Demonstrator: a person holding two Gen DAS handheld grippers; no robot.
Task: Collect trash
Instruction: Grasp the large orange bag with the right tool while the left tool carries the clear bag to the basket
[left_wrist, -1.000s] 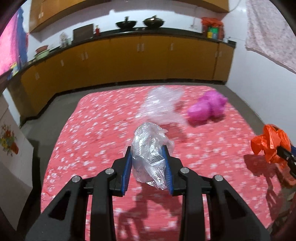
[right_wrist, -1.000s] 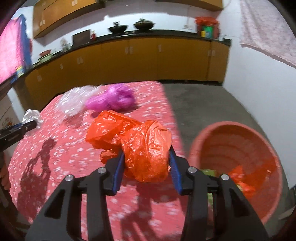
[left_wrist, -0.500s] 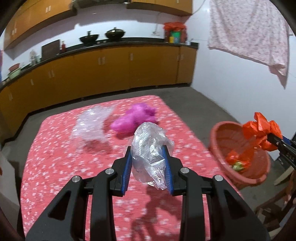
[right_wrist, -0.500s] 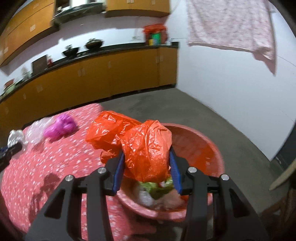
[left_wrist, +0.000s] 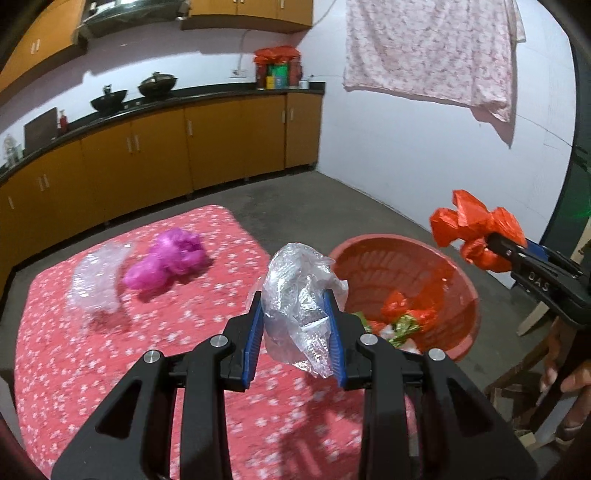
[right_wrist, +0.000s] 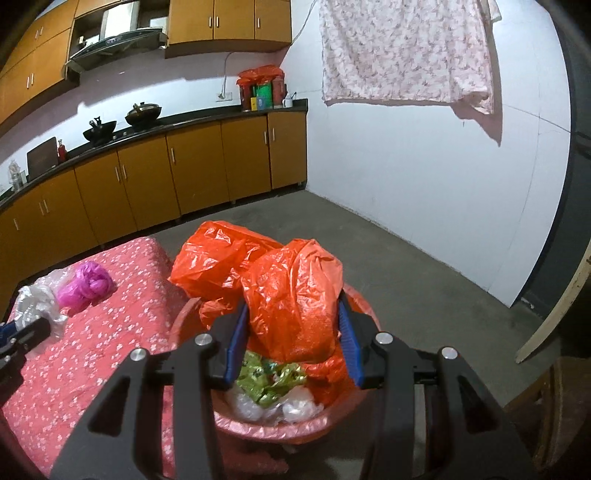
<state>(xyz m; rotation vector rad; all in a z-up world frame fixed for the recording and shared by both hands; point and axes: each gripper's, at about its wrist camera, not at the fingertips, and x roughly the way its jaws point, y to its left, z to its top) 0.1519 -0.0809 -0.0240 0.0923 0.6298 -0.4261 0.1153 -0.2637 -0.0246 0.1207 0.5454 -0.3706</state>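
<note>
Orange bag (right_wrist: 291, 295) in right claw (right_wrist: 291, 332) above basin (right_wrist: 266, 430)

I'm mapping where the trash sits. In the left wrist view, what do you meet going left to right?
clear crumpled bag on the table → magenta bag → clear plastic bag in the left gripper → red basket → orange bag in the right gripper.

1. Far ahead of my grippers: orange cabinets (right_wrist: 192, 166) under a dark counter (right_wrist: 147, 129).
2. Two woks (right_wrist: 122, 122) on that counter.
3. Up right: floral cloth (right_wrist: 402, 51) hanging on the white wall.
4. Below me: red flowered bedcover (left_wrist: 110, 350).
</note>
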